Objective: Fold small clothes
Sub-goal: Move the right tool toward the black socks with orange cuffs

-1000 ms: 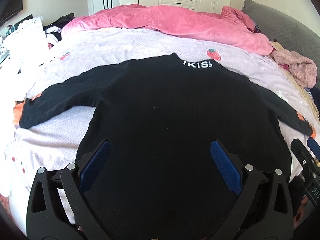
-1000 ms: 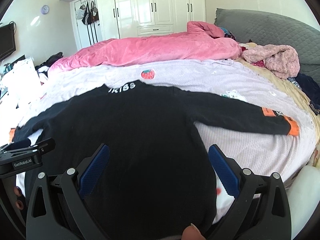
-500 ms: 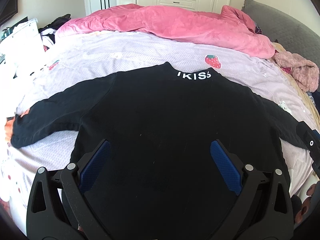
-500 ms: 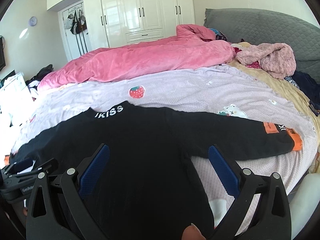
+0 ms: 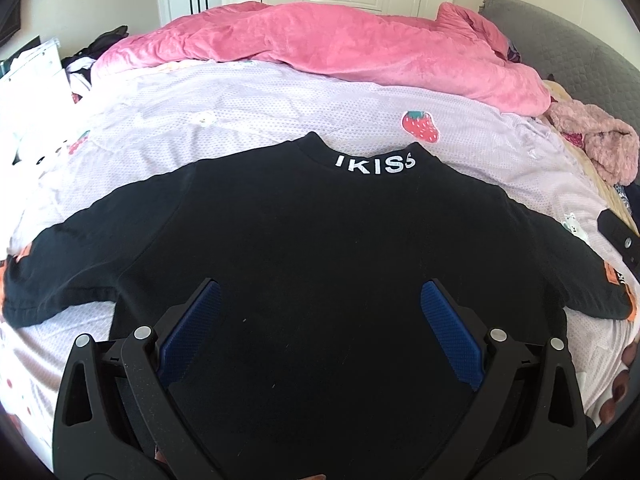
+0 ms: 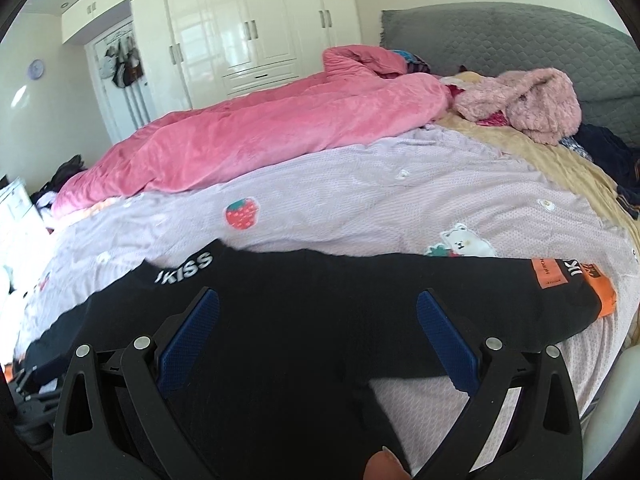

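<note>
Hovering both grippers spread wide over 1 black top (image 5: pixel 312 240) lying flat on the lilac sheet (image 5: pixel 240 120).

I am holding my left gripper (image 5: pixel 320 320) and right gripper (image 6: pixel 318 320) with fingers apart, gripping nothing. The 2 sleeves are reaching outward, the orange cuff (image 6: pixel 604 300) nearing the bed's edge. Bare sheet is lying open beyond the collar, up to 1 pink duvet (image 5: pixel 340 48).
</note>
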A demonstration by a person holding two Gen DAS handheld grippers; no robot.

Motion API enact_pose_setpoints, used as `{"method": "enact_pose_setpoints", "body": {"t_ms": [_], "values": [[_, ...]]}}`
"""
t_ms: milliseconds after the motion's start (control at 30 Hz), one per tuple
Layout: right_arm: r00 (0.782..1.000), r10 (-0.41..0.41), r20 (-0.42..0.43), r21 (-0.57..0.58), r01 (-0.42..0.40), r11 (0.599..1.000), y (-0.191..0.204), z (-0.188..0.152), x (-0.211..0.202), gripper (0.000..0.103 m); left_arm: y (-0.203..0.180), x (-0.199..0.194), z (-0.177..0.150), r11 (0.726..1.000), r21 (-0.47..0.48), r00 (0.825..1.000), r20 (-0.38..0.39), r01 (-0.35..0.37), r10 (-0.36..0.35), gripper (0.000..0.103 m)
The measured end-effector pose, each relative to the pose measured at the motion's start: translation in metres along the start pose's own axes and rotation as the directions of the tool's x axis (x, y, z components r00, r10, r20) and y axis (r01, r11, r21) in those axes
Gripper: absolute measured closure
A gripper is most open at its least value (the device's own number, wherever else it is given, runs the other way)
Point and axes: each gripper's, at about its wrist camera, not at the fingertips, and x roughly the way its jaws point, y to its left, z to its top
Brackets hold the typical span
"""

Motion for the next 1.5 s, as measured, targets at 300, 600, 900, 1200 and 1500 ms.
{"method": "enact_pose_setpoints", "body": {"t_ms": [300,600,900,1200,1500], "values": [[0.996,-0.089,-0.020,0.125,0.091,0.988,-0.056,0.000,0.022,0.004,-0.016,0.024,0.011,0.999,0.025,1.000,-0.017,0.020,-0.019,0.009],[0.984,-0.167,-0.060,0.186,0.176,0.967,-0.095,-0.011,0.033,0.004,-0.040,0.045,0.017,0.997,0.062,0.998,-0.031,0.053,-0.051,0.009],[0.955,-0.297,-0.026,0.404,0.281,0.870,-0.152,-0.025,0.016,0.004,-0.052,0.065,0.015,0.997,0.046,0.997,-0.050,0.064,-0.061,0.009],[0.938,-0.341,-0.067,0.520,0.325,0.790,-0.191,-0.034,0.018,0.004,-0.052,0.074,0.014,0.998,0.047,0.998,-0.055,0.033,-0.031,0.009],[0.935,-0.320,-0.152,0.617,0.343,0.709,-0.232,-0.038,0.040,0.004,-0.054,0.091,0.024,0.997,0.062,0.996,-0.073,0.049,-0.044,0.009]]}}
